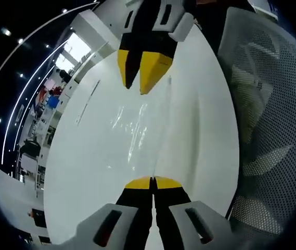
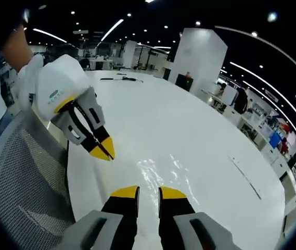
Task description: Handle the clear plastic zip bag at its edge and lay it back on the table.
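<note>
the bag [image 1: 134,130] lies flat on the white surface [image 1: 200,104], between the two tools. the left tool [image 1: 153,183] is pressed together at the bag's near edge. the right tool [image 2: 148,193] stands slightly spread, just short of the bag [image 2: 163,174]. a mesh chair [image 1: 272,114] stands beside the surface.

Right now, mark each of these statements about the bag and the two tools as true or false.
1. The clear plastic zip bag lies flat on the white table. True.
2. The right hand-held gripper has its jaws pressed shut. False: there is a gap between them.
3. The left hand-held gripper has its yellow-tipped jaws closed together. True.
4. A wooden chair stands beside the table. False: it is a mesh-backed chair.
5. The right hand-held gripper holds the bag up in the air. False: the bag rests on the table in front of its open jaws.
</note>
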`<state>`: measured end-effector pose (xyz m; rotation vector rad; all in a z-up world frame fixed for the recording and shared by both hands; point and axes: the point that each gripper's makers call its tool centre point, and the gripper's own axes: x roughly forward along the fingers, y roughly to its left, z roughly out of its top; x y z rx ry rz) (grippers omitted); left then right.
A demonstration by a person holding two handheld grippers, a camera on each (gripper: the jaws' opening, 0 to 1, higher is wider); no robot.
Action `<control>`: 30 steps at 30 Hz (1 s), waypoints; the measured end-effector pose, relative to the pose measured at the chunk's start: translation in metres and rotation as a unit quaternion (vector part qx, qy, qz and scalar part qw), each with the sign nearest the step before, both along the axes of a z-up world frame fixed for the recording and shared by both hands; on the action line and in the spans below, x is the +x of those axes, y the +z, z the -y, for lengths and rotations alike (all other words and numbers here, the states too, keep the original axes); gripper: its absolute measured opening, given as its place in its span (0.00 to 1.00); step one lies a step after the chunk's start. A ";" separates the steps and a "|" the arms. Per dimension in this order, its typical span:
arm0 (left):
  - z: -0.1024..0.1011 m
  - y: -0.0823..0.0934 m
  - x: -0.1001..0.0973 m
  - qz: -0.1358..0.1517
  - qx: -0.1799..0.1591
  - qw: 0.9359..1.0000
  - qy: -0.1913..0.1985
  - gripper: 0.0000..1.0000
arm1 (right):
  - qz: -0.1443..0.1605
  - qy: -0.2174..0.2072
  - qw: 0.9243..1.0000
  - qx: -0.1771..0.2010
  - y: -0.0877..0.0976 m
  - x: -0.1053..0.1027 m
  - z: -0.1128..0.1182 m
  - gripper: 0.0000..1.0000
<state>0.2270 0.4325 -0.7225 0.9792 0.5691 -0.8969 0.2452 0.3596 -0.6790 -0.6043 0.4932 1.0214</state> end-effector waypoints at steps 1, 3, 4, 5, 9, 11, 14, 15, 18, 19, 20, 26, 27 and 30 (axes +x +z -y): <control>0.000 0.000 0.000 -0.001 0.000 1.000 0.000 0.00 | 0.000 0.006 1.000 -0.003 -0.002 -0.001 -0.002 0.11; -0.001 0.000 0.000 0.000 0.000 1.000 0.000 0.00 | 0.000 0.019 1.000 -0.015 -0.008 -0.003 -0.006 0.11; -0.001 0.000 0.000 -0.001 0.000 1.000 0.000 0.00 | 0.000 0.021 1.000 -0.017 -0.009 -0.004 -0.006 0.11; -0.001 0.000 0.000 -0.001 -0.001 1.000 0.001 0.00 | -0.004 0.029 0.999 -0.026 -0.015 -0.006 -0.008 0.11; 0.000 0.001 0.000 -0.001 -0.002 1.000 0.002 0.00 | -0.008 0.044 0.998 -0.043 -0.022 -0.016 -0.012 0.11; -0.001 0.002 0.000 0.000 -0.003 1.000 0.001 0.00 | -0.005 0.052 0.997 -0.060 -0.032 -0.015 -0.012 0.11; -0.001 0.001 -0.001 -0.001 -0.002 1.000 0.000 0.00 | -0.011 0.058 0.996 -0.063 -0.038 -0.020 -0.015 0.11; -0.002 0.001 -0.001 0.000 -0.002 1.000 0.000 0.00 | -0.011 0.059 0.996 -0.066 -0.041 -0.020 -0.015 0.11; -0.003 0.001 -0.001 0.000 -0.003 1.000 0.001 0.00 | -0.011 0.061 0.996 -0.070 -0.040 -0.021 -0.016 0.11; -0.003 0.001 -0.001 0.000 -0.003 1.000 0.002 0.00 | -0.010 0.061 0.995 -0.073 -0.041 -0.021 -0.015 0.10; -0.003 0.000 -0.001 -0.001 -0.003 1.000 0.002 0.00 | -0.013 0.060 0.995 -0.074 -0.040 -0.023 -0.015 0.10; -0.004 -0.002 -0.002 0.003 0.004 1.000 -0.007 0.00 | -0.023 0.059 0.995 -0.071 -0.042 -0.025 -0.016 0.10; -0.004 -0.003 -0.002 0.004 0.009 1.000 -0.012 0.00 | -0.025 0.057 0.996 -0.071 -0.043 -0.025 -0.016 0.10; -0.002 -0.004 -0.004 0.016 0.029 0.999 -0.036 0.00 | -0.037 0.045 0.996 -0.065 -0.046 -0.022 -0.014 0.10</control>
